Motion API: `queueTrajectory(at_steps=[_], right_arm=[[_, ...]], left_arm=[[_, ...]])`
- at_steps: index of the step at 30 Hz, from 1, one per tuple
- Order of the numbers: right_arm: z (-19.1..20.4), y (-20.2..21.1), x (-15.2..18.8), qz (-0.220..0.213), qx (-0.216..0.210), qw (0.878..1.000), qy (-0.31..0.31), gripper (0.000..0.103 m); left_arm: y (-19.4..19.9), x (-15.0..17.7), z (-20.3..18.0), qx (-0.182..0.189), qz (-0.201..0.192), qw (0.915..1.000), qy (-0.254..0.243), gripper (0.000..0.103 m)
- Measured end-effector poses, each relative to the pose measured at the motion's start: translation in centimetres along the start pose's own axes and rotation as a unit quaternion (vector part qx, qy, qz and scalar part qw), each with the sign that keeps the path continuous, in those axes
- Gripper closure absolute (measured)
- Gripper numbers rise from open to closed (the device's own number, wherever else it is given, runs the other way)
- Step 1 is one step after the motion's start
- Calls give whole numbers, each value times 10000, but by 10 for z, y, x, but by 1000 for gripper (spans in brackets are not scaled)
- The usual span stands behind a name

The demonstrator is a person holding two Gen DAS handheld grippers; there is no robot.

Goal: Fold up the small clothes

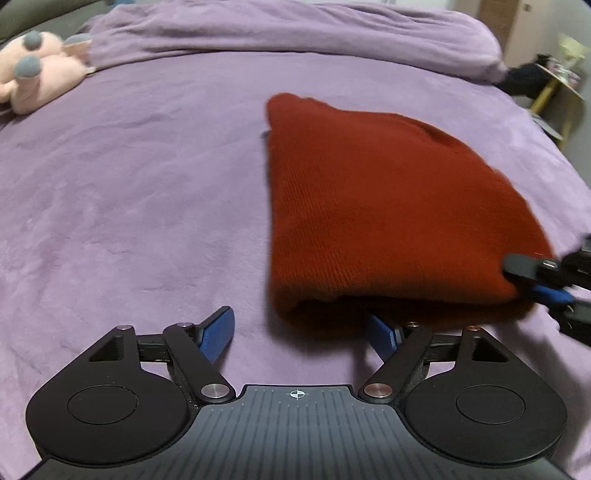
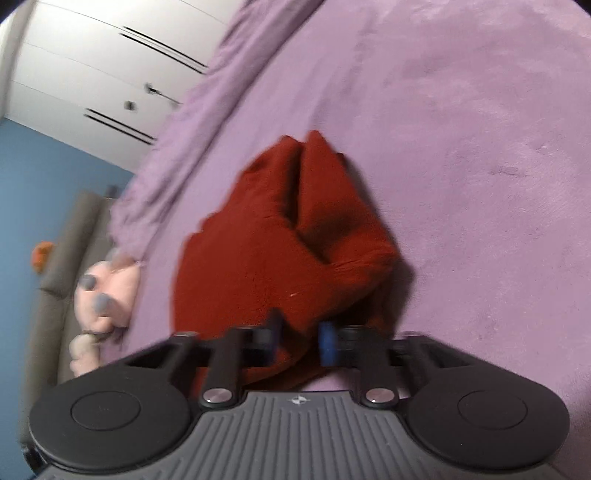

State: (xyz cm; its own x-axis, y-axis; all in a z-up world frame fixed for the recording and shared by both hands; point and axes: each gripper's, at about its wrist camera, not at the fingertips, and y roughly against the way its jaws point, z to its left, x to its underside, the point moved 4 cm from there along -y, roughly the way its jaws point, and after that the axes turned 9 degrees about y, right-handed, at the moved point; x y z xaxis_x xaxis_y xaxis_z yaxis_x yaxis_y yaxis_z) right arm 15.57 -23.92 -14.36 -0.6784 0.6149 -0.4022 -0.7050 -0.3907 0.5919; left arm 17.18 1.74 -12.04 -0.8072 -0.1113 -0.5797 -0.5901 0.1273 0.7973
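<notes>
A dark red knitted garment (image 1: 369,206) lies folded on the purple bed cover (image 1: 129,184). My left gripper (image 1: 300,334) stands open at its near edge. The left blue pad (image 1: 218,336) rests over bare cover, and the right blue pad (image 1: 382,338) is partly tucked under the garment's front fold. In the right wrist view, my right gripper (image 2: 300,341) is shut on a bunched edge of the red garment (image 2: 258,251), with the cloth pinched between its fingers. In the left wrist view that right gripper (image 1: 535,284) shows at the garment's near right corner.
A pink plush toy (image 1: 37,70) lies at the far left of the bed. A bunched purple duvet (image 1: 295,33) runs along the back. A yellow side table (image 1: 557,92) stands past the right edge. White wardrobe doors (image 2: 92,55) and a grey headboard (image 2: 66,258) show beyond the bed.
</notes>
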Motion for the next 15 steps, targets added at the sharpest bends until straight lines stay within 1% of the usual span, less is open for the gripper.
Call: queueTrajectory(at_steps=[1,2,3,4,5,6,7,8,9,10,11,12,13,14,15], right_arm=[[-1,1,1,55,-363,9988,-326,94],[-5,5,2,73,-895,9930,-766,95],[-8,8,4,0,-1352,9843,-1132,95],[-12,12,4,-75,-1483,9804,-1295,95],[-16,14,5,-92,-1271,9843,-1219,95],[-19,13,5,-36,-848,9920,-934,95],[-22,11,6,92,-390,9971,-647,95],[-25,8,8,204,-99,9989,-415,95],[-26,10,10,220,-72,9994,-263,95],[-24,14,10,217,-19,9997,-149,93],[-23,19,10,230,62,9997,9,87],[-18,25,8,197,178,9994,237,83],[-12,34,6,109,294,9984,476,83],[-3,41,4,-23,379,9963,775,81],[5,49,2,-140,443,9940,995,77]], left_arm=[[2,-2,3,-5,-61,9999,108,20],[4,-5,8,-97,-120,9996,221,20],[6,-8,14,-278,-169,9990,293,20],[6,-10,21,-398,-178,9985,337,16],[7,-12,29,-412,-114,9982,427,16],[8,-11,35,-412,-12,9975,578,16],[9,-11,43,-365,132,9964,752,16],[12,-10,50,-310,263,9952,890,17],[16,-10,56,-372,312,9940,980,22],[22,-10,64,-510,294,9929,1035,23],[30,-12,72,-610,224,9923,1053,23],[37,-14,77,-611,135,9921,1086,23],[43,-17,79,-576,42,9919,1128,23],[49,-22,80,-492,-58,9919,1167,23],[52,-27,78,-365,-131,9922,1184,22]])
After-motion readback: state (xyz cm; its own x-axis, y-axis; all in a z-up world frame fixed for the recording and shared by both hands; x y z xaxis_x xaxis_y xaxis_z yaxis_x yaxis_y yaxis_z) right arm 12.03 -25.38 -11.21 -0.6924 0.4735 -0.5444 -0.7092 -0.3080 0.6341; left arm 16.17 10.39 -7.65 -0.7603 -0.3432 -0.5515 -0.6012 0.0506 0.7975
